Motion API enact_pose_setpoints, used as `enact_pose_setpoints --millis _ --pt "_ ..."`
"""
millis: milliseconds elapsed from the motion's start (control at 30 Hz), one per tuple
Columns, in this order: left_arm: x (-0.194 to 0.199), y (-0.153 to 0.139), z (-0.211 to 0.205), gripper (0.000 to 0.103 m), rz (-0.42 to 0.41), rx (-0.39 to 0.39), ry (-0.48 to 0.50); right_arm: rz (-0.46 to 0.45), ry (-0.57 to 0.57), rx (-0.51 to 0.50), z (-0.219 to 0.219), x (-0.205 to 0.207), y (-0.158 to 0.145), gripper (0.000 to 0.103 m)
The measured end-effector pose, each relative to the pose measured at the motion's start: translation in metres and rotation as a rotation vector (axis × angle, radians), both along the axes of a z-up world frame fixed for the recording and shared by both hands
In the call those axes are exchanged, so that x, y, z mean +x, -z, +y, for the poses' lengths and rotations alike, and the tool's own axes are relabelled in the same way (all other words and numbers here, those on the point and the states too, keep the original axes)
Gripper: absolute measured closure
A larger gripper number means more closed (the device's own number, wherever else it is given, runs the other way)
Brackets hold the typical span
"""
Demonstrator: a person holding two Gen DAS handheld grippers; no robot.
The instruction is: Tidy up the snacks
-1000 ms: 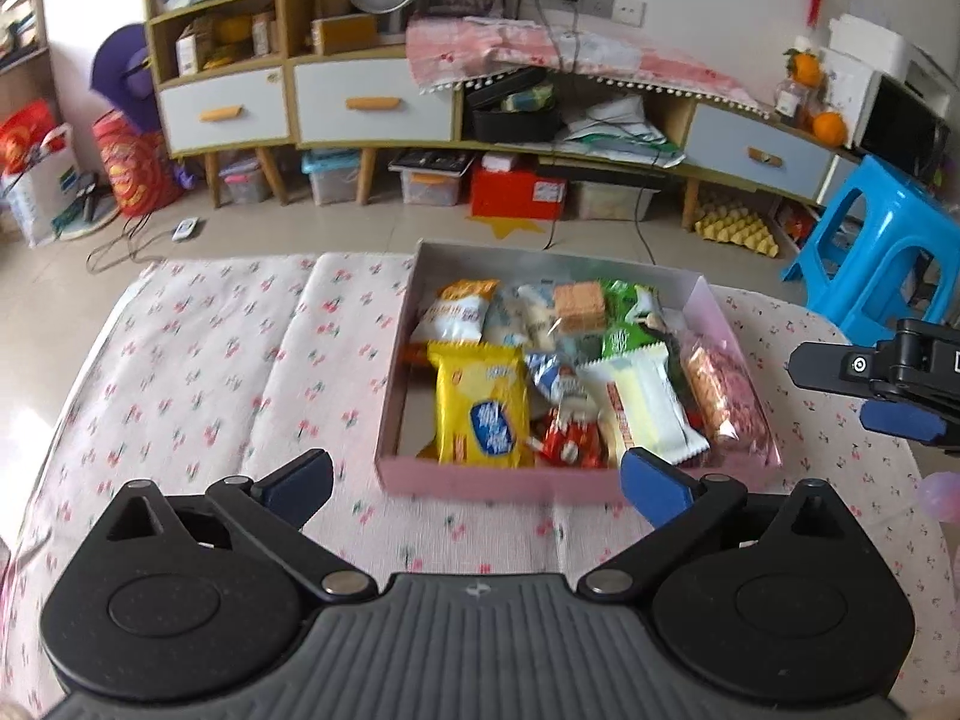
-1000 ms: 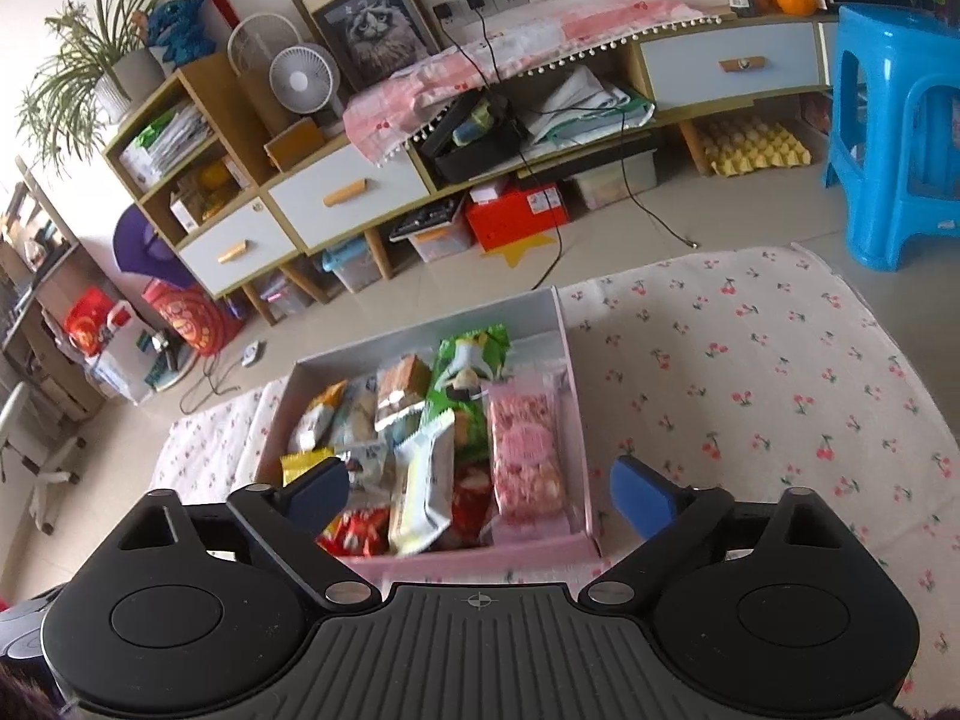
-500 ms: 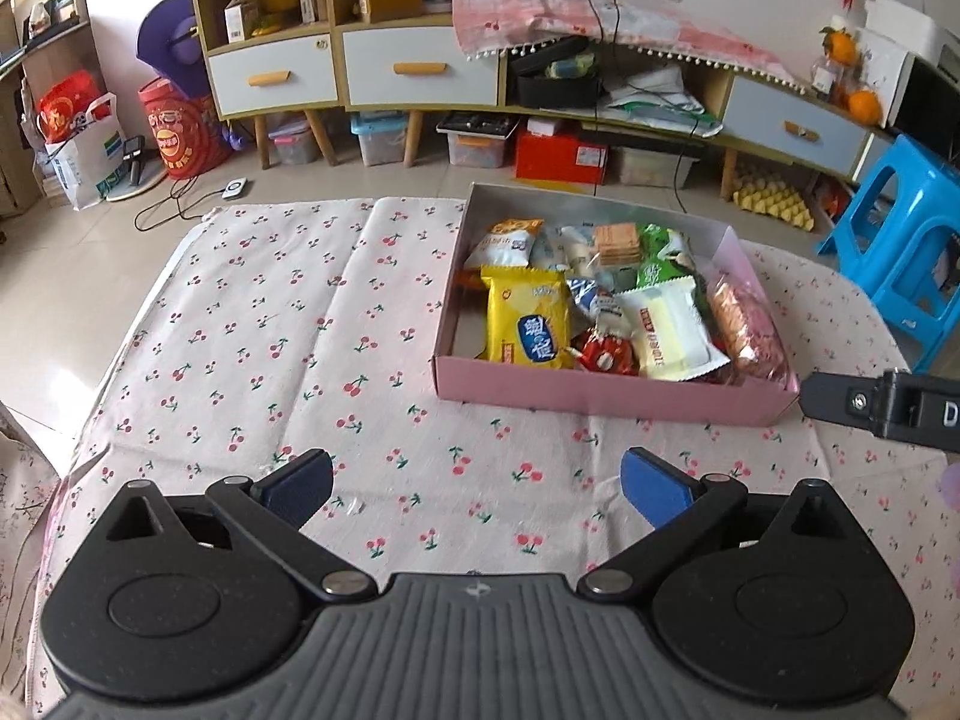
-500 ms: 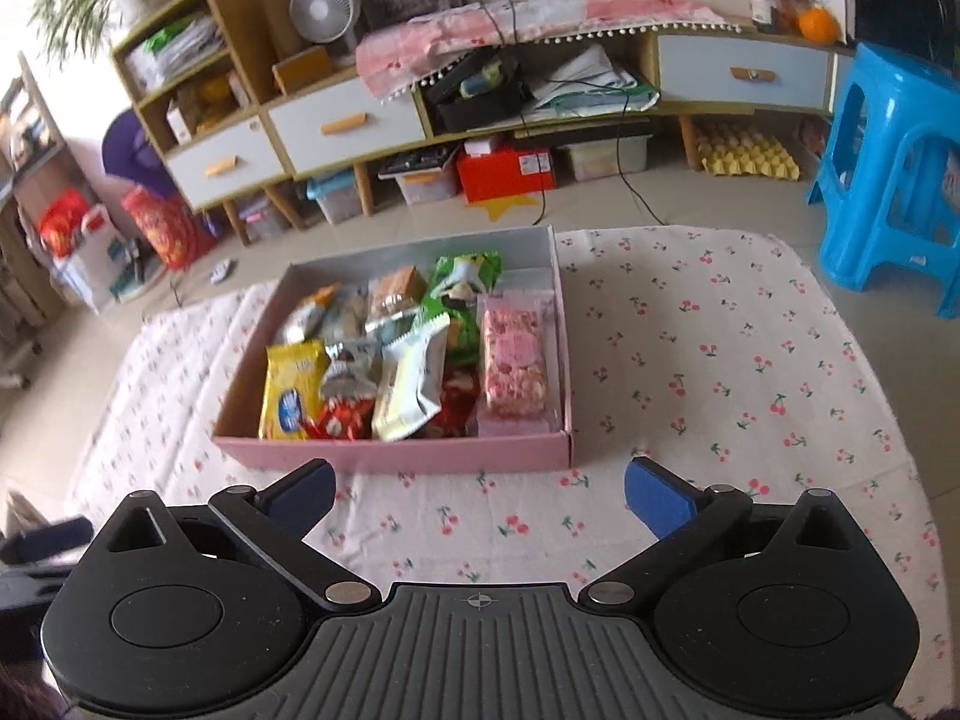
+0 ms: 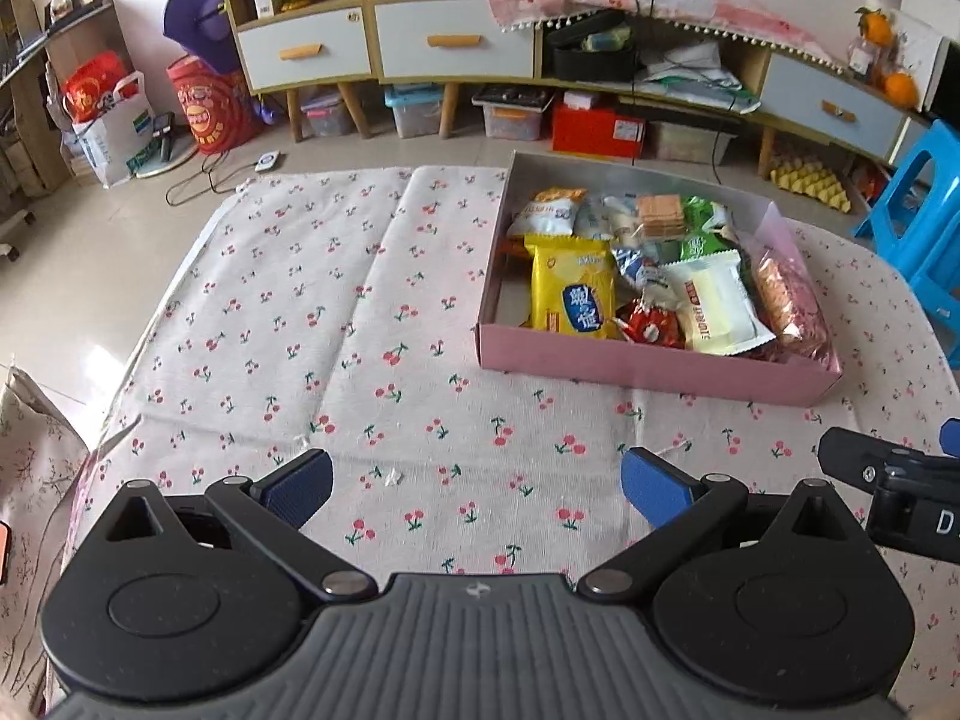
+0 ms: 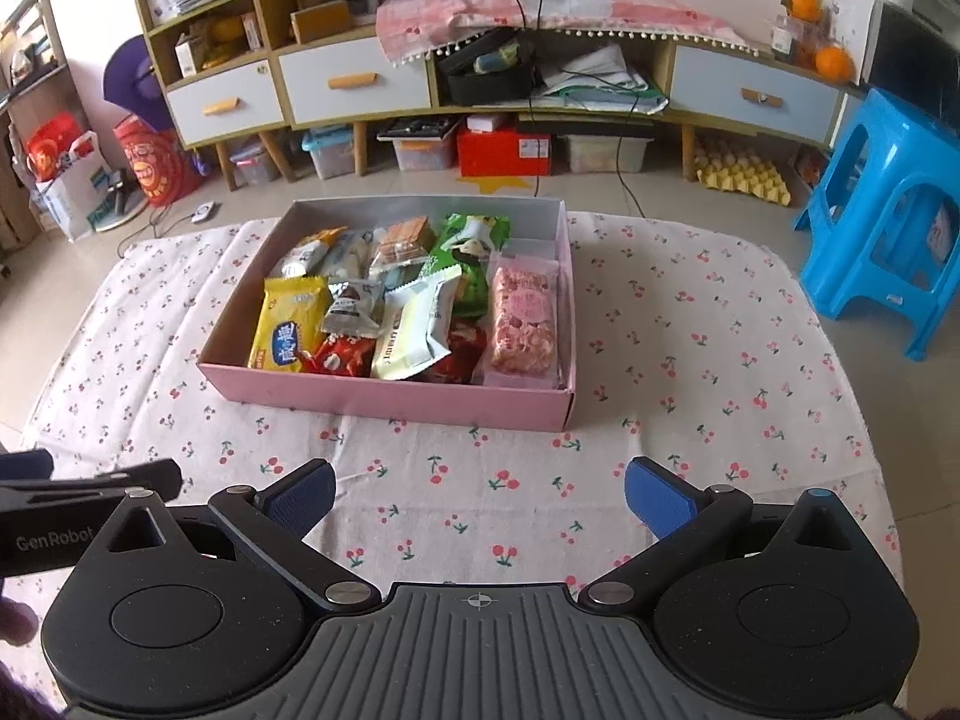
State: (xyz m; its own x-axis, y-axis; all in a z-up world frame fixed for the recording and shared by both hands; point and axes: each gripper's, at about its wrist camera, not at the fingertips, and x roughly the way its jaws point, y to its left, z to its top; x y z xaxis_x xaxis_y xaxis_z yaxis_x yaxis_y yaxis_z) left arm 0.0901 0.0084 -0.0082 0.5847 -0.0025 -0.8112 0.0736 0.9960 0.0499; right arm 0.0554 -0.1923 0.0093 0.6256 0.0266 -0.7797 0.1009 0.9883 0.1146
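Snacks (image 6: 396,306) sit packed in pink box (image 6: 384,399) on cherry-print cloth (image 6: 690,360). We hold left gripper (image 5: 477,489) and right gripper (image 6: 480,495) near it, jaws apart, nothing between.

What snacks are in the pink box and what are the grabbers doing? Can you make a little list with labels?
box: shallow pink cardboard box, on the cherry-print tablecloth
snacks inside: yellow biscuit packet, white wafer packet, clear bag of pink puffed bars, green packet
left gripper: jaws open, empty, over the cloth
right gripper: jaws open, empty, just opened wider
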Motion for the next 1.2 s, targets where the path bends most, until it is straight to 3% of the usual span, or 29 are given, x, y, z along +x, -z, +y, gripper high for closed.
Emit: enact_pose_setpoints --millis 1200 --pt "-0.0036 -0.0044 -0.0044 0.000 0.000 0.037 0.014 0.022 0.003 -0.006 0.0032 0.0014 0.0043 0.000"
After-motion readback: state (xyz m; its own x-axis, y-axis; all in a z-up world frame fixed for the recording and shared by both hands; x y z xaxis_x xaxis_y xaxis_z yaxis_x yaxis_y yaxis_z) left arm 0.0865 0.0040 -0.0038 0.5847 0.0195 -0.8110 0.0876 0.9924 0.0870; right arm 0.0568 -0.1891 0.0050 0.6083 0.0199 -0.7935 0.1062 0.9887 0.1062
